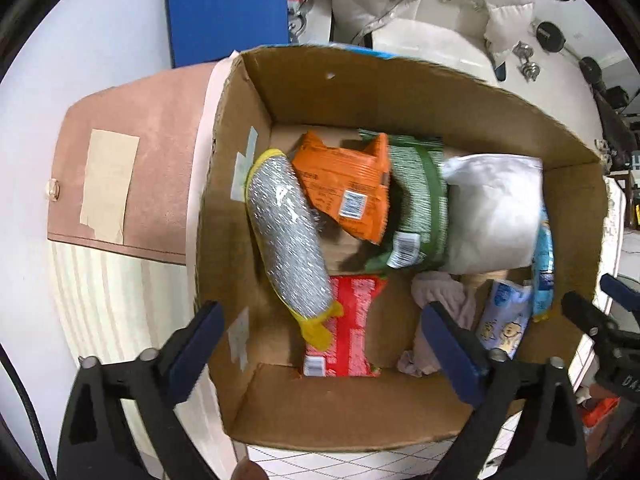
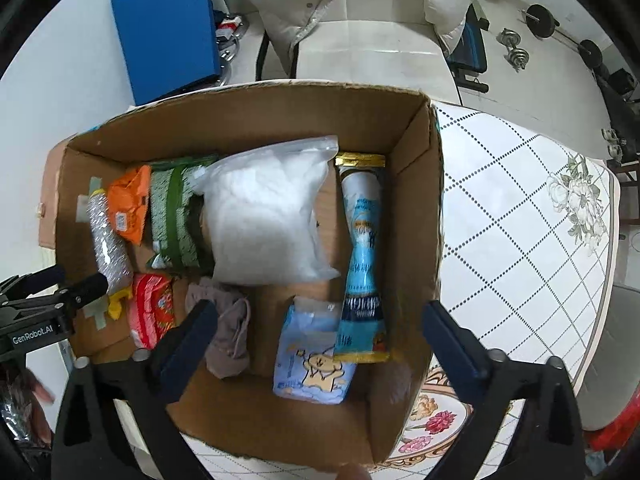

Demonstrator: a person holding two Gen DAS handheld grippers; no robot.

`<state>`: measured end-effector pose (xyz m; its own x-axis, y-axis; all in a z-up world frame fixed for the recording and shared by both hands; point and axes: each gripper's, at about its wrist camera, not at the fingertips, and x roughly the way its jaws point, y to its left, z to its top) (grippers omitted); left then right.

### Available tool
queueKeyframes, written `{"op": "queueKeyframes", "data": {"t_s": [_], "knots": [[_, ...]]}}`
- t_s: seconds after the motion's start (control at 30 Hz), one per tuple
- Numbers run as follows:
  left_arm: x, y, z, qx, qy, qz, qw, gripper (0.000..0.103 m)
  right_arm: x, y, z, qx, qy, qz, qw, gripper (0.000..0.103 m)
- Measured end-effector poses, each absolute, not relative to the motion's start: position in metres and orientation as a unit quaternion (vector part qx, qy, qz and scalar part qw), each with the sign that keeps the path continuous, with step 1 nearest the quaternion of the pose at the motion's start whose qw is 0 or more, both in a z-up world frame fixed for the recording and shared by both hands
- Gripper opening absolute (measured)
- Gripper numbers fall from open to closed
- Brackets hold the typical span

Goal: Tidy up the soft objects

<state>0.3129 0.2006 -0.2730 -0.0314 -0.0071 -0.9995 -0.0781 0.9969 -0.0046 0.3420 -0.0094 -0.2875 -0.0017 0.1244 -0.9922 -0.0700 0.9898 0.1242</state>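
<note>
A cardboard box (image 2: 404,152) on the patterned surface (image 2: 520,216) holds soft packs: a white bag (image 2: 264,220) mid-box, a silver pack (image 1: 286,236) at left, a blue pack (image 2: 362,264) at right. Above it, the left claw (image 1: 322,340) and right claw (image 2: 320,336) gape wide, holding nothing.

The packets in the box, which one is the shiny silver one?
The silver sparkly packet with yellow ends, lying slanted along the cardboard box's left wall, partly over the red packet. The orange packet beside it isn't shiny.
</note>
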Motion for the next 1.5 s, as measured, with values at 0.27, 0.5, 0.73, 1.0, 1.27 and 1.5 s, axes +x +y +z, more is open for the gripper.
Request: {"op": "queueKeyframes", "data": {"t_s": [0.27, 0.5, 0.73, 1.0, 1.27, 1.5], "knots": [[0.28, 0.189, -0.252, -0.017, 0.674, 0.049, 0.737, 0.102, 0.304, -0.01, -0.27, 0.015, 0.674, 0.059, 0.736, 0.103], [0.264, 0.175, -0.243, -0.018, 0.653, 0.06, 0.755, 0.102, 0.276, -0.017, -0.255, 0.022, 0.654, 0.051, 0.755, 0.103], [0.258, 0.167, -0.24, -0.01, 0.652, 0.059, 0.756, 0.102, 0.271, -0.023, -0.255, 0.024, 0.655, 0.046, 0.754, 0.103], [0.243, 0.151, -0.206, -0.001, 0.627, 0.044, 0.778, 0.102, 0.256, -0.028, -0.227, 0.025, 0.637, 0.051, 0.769, 0.103], [0.194, 0.13, -0.131, 0.005, 0.569, 0.023, 0.822, 0.102, 0.204, -0.041, -0.147, 0.038, 0.583, 0.064, 0.809, 0.103], [0.141, 0.122, -0.071, 0.011, 0.514, 0.03, 0.857, 0.102, 0.148, -0.054, -0.082, 0.041, 0.536, 0.07, 0.84, 0.103]]}}
